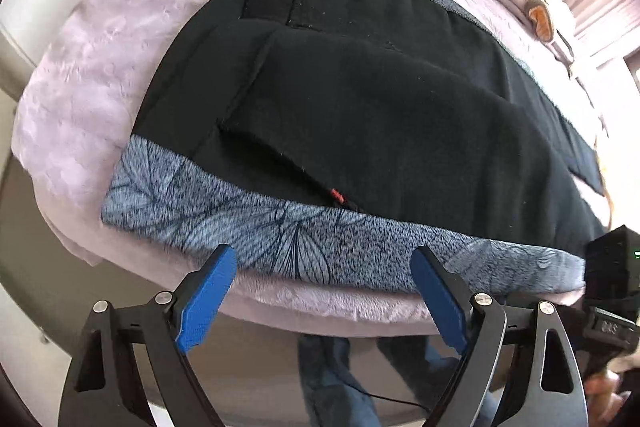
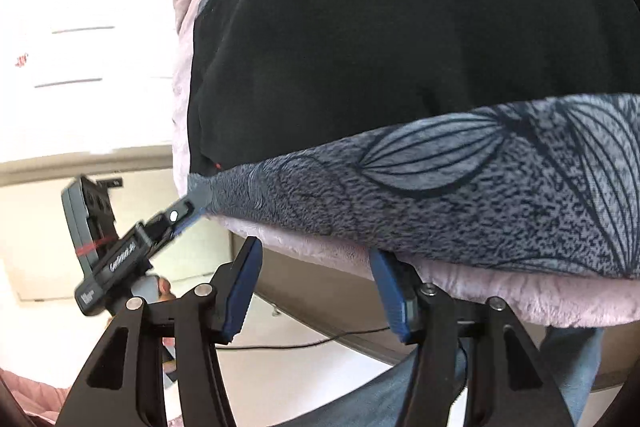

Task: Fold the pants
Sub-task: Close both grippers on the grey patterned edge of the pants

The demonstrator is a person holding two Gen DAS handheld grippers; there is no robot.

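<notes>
The pants (image 1: 360,99), black with a grey leaf-patterned band (image 1: 280,239), are laid flat on a lilac blanket (image 1: 80,99) filling the middle of both views, the band along the near edge so it can be seized; the left gripper (image 1: 324,267) is held wide open just short of it, gripping nothing. The right gripper (image 2: 316,267) is about half open and empty, one pad tucked under the blanket's overhang; the person's jeans (image 1: 332,379) at the bottom of the frames obstruct nothing.

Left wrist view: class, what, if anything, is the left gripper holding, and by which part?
Nothing is held: the left gripper has its fingers apart at the edge of the pants' patterned band, no fabric between them.
</notes>
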